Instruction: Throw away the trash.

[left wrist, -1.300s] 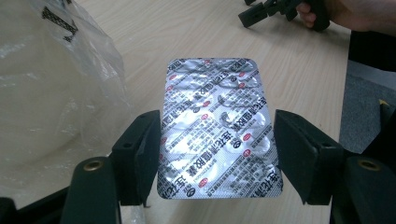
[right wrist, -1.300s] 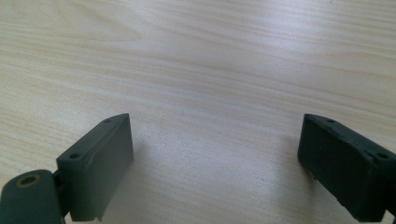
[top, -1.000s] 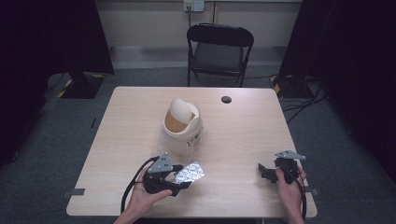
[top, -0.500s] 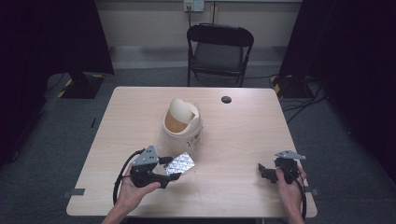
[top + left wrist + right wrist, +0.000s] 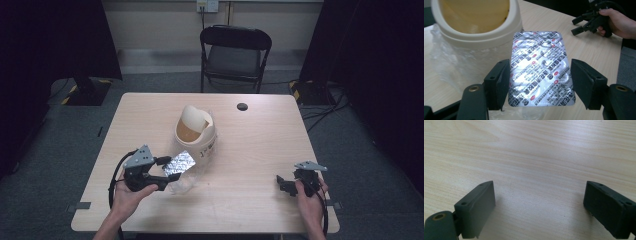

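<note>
The left gripper (image 5: 167, 169) has been swung left, its half-open fingers (image 5: 499, 82) bracketing the blister pack (image 5: 541, 67) near the bin (image 5: 195, 132), drop pending; the right gripper (image 5: 287, 184) is held wide open, empty.

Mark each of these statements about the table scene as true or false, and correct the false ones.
1. The silver blister pack sits between the jaws of the left claw. True.
2. The right claw is shut on the pack. False: its jaws stand wide apart over the bare wooden table, with nothing between them.
3. The cream bin stands on the floor. False: it stands on the table, with crinkled clear plastic around its base.
4. A small black round thing lies on the table beyond the bin. True.
5. The pack's foil side, printed with red and black marks, faces the left gripper view's camera. True.
</note>
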Motion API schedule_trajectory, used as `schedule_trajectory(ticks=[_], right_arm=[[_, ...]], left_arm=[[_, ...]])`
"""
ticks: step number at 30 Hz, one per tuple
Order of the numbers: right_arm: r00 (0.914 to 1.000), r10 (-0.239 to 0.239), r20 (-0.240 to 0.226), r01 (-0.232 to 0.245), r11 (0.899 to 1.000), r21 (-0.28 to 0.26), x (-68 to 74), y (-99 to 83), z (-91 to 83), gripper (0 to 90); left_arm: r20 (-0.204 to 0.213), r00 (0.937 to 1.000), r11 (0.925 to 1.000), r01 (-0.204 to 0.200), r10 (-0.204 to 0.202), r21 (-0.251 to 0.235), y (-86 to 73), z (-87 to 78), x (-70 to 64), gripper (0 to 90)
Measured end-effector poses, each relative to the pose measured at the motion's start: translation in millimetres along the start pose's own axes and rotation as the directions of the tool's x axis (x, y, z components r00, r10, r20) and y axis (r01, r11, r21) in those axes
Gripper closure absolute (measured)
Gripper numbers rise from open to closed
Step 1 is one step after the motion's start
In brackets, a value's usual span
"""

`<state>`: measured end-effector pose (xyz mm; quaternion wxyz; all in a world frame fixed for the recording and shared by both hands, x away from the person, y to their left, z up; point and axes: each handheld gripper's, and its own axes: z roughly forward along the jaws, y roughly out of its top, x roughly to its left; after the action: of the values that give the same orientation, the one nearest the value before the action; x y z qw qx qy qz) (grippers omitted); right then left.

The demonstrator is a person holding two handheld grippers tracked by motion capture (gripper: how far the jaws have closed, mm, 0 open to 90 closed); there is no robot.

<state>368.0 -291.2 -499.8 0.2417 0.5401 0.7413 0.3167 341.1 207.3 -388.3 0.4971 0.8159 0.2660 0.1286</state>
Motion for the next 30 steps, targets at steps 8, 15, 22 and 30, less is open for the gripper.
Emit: schedule_trajectory(ticks=[8, 15, 22, 30], right_arm=[[1.0, 0.0, 0.0, 0.0, 1.0, 0.0, 0.0, 0.0, 0.0, 9.7], [1.0, 0.0, 0.0, 0.0, 1.0, 0.0, 0.0, 0.0, 0.0, 9.7], [1.0, 0.0, 0.0, 0.0, 1.0, 0.0, 0.0, 0.0, 0.0, 9.7], [1.0, 0.0, -0.001, 0.0, 1.0, 0.0, 0.0, 0.0, 0.0, 9.7]], left_arm=[[-0.049, 0.9987, 0.9999, -0.01, 0.01, -0.003, 11.4, -10.8, 16.8, 34.1], [-0.081, 0.9967, 0.9999, -0.011, 0.01, -0.008, 21.7, -14.2, 32.4, 34.1], [-0.093, 0.9956, 0.9999, 0.009, -0.008, 0.012, 26.7, -5.9, 46.8, 34.1], [-0.088, 0.9961, 0.9992, 0.006, -0.002, 0.039, 37.2, 10.2, 54.0, 34.1]])
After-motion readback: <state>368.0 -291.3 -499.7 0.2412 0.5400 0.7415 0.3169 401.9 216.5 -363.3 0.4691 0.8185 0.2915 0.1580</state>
